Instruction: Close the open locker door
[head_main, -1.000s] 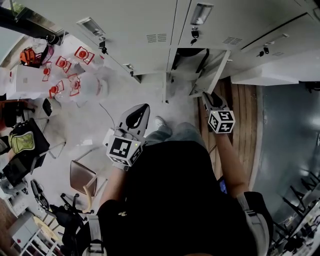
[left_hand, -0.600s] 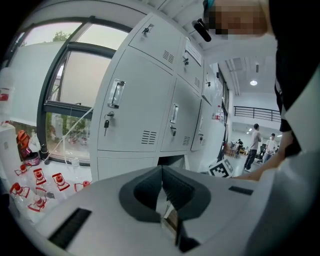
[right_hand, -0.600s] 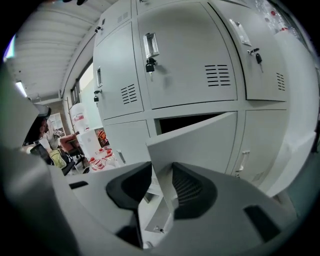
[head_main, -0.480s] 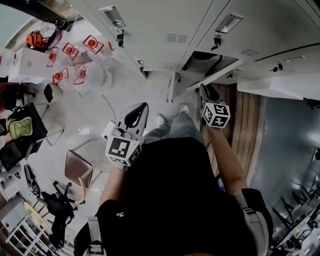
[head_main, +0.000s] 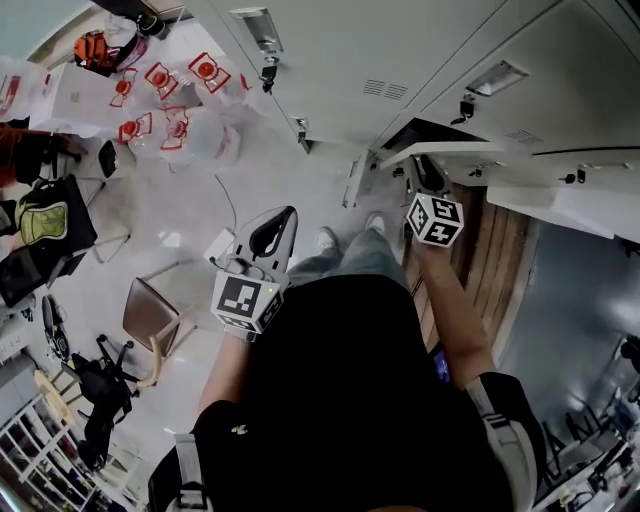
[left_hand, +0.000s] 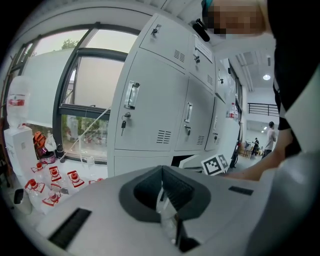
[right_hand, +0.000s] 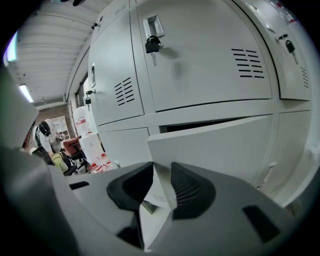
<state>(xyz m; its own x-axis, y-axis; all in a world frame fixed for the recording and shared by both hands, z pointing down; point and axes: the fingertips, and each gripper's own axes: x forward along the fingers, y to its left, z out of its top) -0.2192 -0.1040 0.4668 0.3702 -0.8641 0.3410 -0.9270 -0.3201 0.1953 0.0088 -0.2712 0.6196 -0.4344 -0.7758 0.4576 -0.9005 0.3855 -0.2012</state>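
Right tongs (right_hand: 161, 172) just closing, gripping one open locker door (right_hand: 220, 145), left tongs (left_hand: 161, 171) closed, empty

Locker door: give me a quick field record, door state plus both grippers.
door: locker door ajar, nearly shut, dark gap showing behind its top edge
right gripper: straddles the door's free edge, pads against both faces; jaws have just been closing
left gripper: jaws together, nothing between them, off to the side of the door
neighbouring doors: shut
task: not yet done
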